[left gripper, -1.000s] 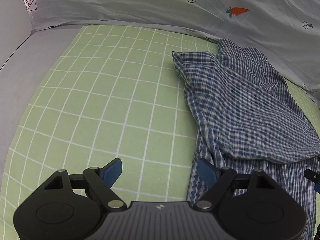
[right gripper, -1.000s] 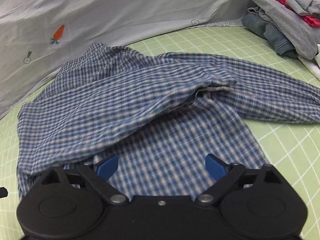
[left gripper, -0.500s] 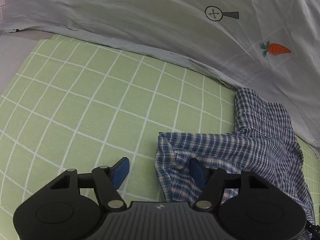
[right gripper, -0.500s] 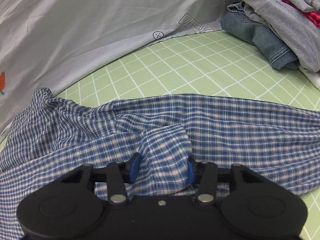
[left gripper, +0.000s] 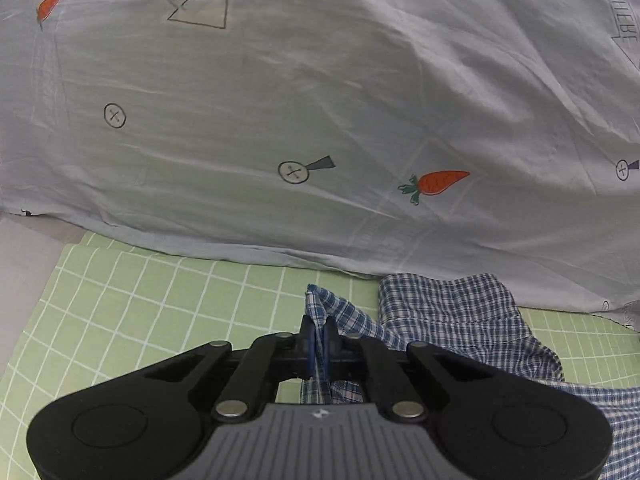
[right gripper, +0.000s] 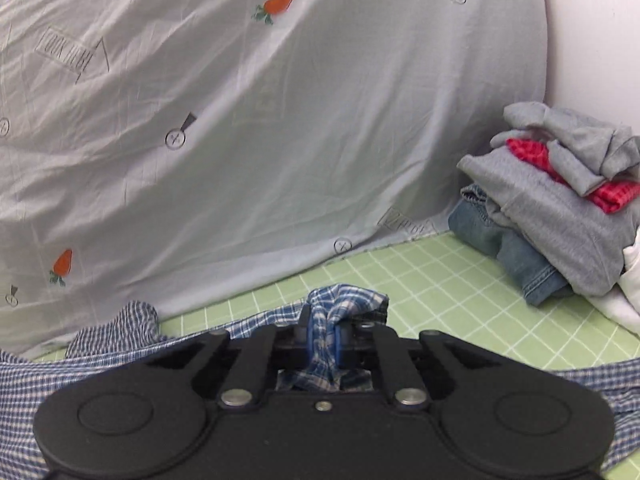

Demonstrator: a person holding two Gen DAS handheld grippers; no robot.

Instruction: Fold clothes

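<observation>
A blue and white checked shirt (left gripper: 456, 320) lies on a green grid-patterned sheet (left gripper: 160, 300). My left gripper (left gripper: 319, 340) is shut on a thin edge of the shirt, which stands up between the blue pads. In the right wrist view the same shirt (right gripper: 112, 344) spreads left and right under the gripper. My right gripper (right gripper: 325, 340) pinches a thicker bunch of the shirt's cloth, and its jaws are still closing on it. Both grippers hold the cloth lifted off the sheet.
A pale grey duvet (left gripper: 320, 120) printed with carrots and arrows rises right behind the shirt. A pile of clothes (right gripper: 552, 208), grey, red and denim, sits at the right on the green sheet (right gripper: 440, 280). A white wall (right gripper: 592, 32) stands beyond it.
Both grippers went from open above the shirt to closed on its cloth. Both have moved toward the duvet and risen, lifting the pinched cloth.
</observation>
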